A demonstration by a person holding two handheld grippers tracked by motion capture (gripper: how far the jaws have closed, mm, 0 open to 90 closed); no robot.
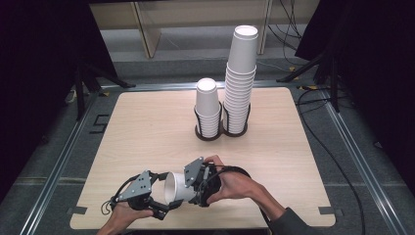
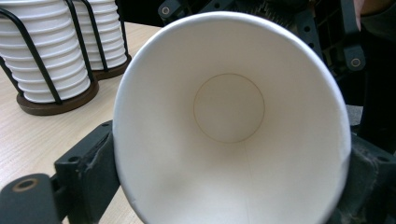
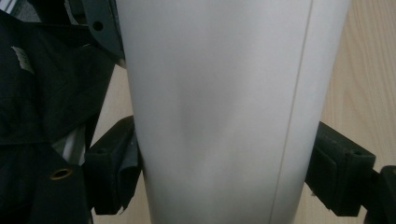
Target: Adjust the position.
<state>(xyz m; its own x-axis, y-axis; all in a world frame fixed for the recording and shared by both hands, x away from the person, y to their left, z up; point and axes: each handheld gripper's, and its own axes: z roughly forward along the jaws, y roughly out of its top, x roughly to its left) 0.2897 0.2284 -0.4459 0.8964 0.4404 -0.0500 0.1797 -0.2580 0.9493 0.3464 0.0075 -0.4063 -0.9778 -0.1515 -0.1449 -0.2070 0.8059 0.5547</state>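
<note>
A white paper cup (image 1: 177, 188) hangs on its side just above the near edge of the wooden table (image 1: 147, 127), caught between two hand-held grippers. The left gripper (image 1: 157, 198), held in the person's left hand (image 1: 120, 215), meets the cup at its open rim; in the left gripper view its black jaws sit on either side of the cup's wide end (image 2: 231, 135), pads against the outer wall, with the round base visible deep inside. The right gripper (image 1: 192, 188), in the right hand (image 1: 235, 183), comes in from the opposite side; in the right gripper view its two jaws clasp the cup's body (image 3: 224, 112) from both flanks, the paper seam running along the wall.

The cup's long axis lies roughly level and runs across the table, from the person's left to right. Its mouth opens toward the left gripper and its closed base points toward the right gripper. Both grippers are grasping the cup at once, neither released.

Farther back, near the middle of the table, stand two upside-down stacks of white cups in dark wire holders: a short stack (image 1: 207, 110) and, touching beside it, a tall stack (image 1: 241, 81).
</note>
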